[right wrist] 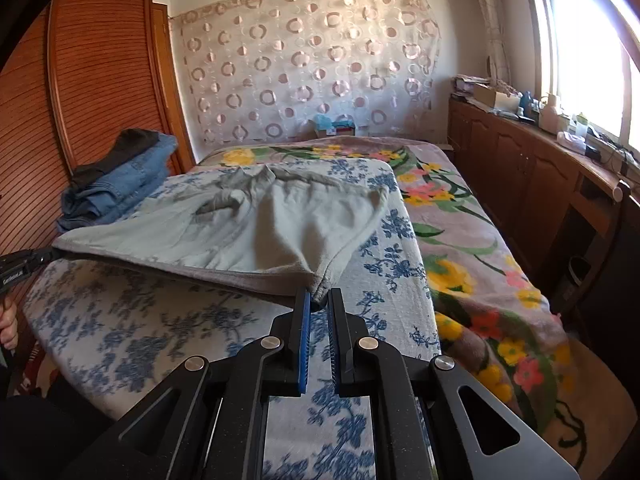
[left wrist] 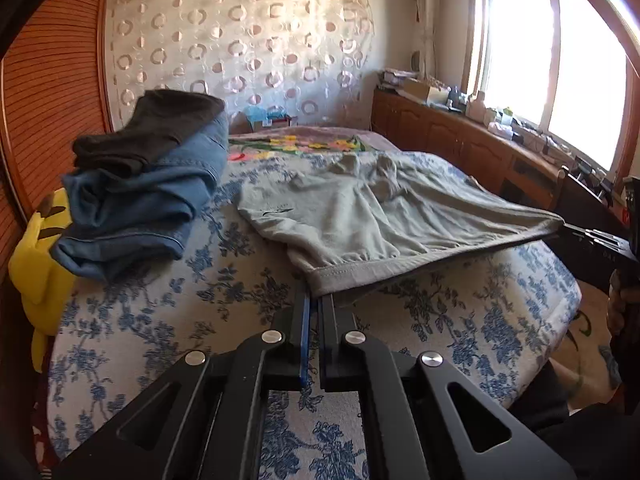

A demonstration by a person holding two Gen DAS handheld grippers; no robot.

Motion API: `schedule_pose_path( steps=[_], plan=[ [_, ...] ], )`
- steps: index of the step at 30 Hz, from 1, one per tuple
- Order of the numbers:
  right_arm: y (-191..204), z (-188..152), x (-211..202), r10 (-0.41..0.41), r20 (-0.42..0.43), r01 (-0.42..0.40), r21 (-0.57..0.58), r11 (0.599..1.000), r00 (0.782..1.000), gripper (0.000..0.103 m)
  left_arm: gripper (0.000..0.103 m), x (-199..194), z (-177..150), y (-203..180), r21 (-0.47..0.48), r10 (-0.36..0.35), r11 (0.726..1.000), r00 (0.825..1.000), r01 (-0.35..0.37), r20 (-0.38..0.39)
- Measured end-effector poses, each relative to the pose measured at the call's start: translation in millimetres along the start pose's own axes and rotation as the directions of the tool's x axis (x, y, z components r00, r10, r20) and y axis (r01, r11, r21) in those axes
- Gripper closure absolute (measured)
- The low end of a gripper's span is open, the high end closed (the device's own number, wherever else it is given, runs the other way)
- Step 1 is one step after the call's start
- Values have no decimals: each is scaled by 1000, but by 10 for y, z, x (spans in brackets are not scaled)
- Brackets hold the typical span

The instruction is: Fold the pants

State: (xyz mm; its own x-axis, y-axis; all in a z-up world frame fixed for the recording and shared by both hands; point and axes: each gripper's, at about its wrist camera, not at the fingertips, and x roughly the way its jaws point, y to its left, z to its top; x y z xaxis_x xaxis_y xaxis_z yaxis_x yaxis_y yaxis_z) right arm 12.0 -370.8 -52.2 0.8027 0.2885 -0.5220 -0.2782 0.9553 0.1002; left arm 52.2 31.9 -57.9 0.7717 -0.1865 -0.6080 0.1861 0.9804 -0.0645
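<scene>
A bed [left wrist: 200, 320] covered by a blue-flowered sheet fills the space under and ahead of both sets of fingers, with a bright floral blanket [right wrist: 480, 240] lying beyond the sheet to the right of the right gripper's fingers. Spread on the sheet straight ahead of the fingers are the grey pants [left wrist: 360, 208], their near hem lifted off the bed and stretched in a line between the two tools. A stack of folded jeans [left wrist: 140, 200] topped by a dark garment [left wrist: 152, 128] sits well to the left of the left gripper's fingers, beside a yellow plush toy [left wrist: 36, 252]. The left gripper [left wrist: 315, 300] is clamped tight on one corner of the hem. The right gripper [right wrist: 319, 300] is pinched closed on the other corner, the cloth bunched between its blue pads.
</scene>
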Motion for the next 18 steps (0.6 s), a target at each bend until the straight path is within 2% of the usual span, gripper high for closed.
schedule_pose_path(
  steps=[10,18],
  plan=[
    [-204,-139,-322,21,22,-21,-13,1000,1000,95,99,-246,-69,-57,6,-38,999,999,38,-10],
    [-260,-290,0,9,-80,-9,-1,1000,997,95,98,-85,-390,-90,-29,-68,997,992,65,-111]
  ],
)
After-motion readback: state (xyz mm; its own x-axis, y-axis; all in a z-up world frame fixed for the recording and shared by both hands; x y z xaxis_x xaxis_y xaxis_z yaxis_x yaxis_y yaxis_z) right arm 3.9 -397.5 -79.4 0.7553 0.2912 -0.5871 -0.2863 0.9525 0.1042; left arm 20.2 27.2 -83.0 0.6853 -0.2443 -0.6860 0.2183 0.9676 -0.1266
